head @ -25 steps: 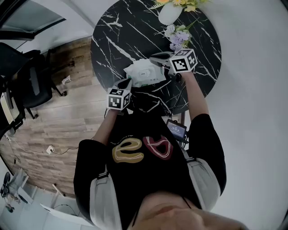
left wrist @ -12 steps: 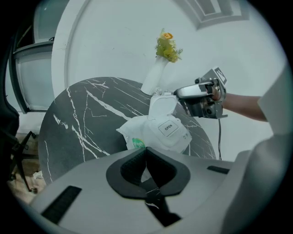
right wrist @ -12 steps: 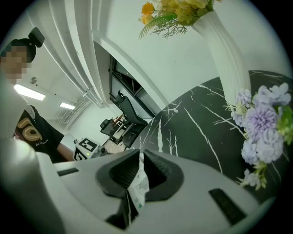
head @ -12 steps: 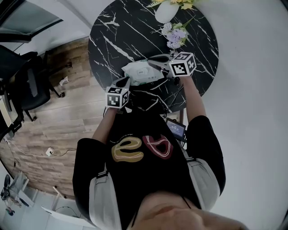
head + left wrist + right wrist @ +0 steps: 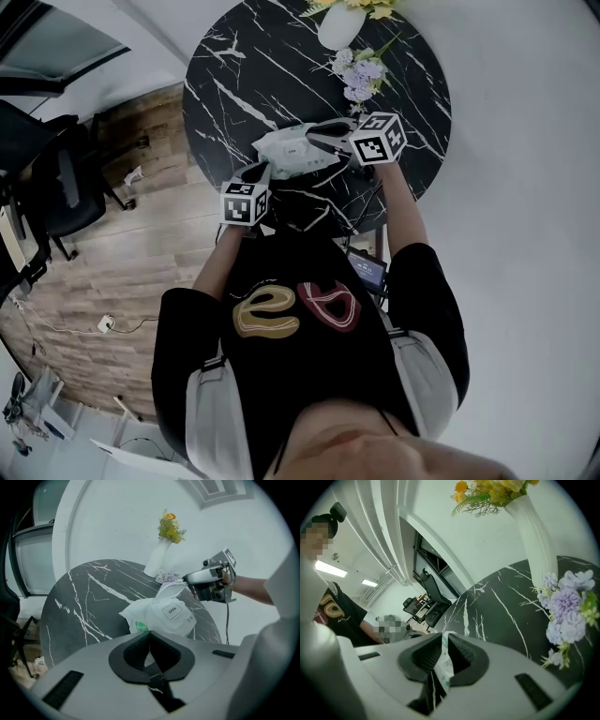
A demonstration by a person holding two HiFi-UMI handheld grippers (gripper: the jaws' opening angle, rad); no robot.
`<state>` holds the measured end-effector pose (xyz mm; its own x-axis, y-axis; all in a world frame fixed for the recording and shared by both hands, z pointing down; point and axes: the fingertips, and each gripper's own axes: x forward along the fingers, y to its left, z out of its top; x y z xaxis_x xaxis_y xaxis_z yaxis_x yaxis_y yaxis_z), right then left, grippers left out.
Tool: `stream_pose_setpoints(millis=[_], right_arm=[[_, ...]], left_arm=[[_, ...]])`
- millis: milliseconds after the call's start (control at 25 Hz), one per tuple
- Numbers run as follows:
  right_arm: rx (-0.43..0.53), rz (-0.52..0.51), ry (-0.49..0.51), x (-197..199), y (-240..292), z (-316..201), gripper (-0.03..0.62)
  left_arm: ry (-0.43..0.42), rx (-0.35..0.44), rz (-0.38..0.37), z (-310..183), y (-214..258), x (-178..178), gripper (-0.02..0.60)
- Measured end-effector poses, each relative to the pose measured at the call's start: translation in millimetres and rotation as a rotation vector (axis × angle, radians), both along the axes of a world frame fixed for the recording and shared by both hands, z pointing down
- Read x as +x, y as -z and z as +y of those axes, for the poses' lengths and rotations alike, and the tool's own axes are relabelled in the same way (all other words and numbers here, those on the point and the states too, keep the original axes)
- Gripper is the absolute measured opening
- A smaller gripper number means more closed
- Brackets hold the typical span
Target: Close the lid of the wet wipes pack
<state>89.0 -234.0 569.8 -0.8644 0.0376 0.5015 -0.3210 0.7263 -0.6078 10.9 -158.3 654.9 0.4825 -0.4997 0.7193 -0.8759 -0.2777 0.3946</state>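
Jaws of the right gripper (image 5: 444, 644) pinch the raised lid (image 5: 171, 589). The left gripper (image 5: 150, 637), jaws together, sits at the wet wipes pack (image 5: 292, 150), near the table's (image 5: 244, 66) front edge. The lid stands open, so closing remains.

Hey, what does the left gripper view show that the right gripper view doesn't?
Only the left gripper view shows the wet wipes pack with its OPEN label, and the right gripper holding its raised lid. Only the right gripper view shows ceiling lights, the person's black shirt, and that gripper's fingers close up on a thin white edge. Both show the black marble table and the white vase of yellow flowers.
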Motion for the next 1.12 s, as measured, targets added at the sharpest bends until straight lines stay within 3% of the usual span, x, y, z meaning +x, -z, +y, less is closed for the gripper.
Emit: stream_pose_setpoints(millis=[1120], right_arm=[[0.013, 0.1, 0.007, 10, -29, 30, 0.025]], left_arm=[[0.014, -0.007, 0.024, 1, 2, 2, 0.018]])
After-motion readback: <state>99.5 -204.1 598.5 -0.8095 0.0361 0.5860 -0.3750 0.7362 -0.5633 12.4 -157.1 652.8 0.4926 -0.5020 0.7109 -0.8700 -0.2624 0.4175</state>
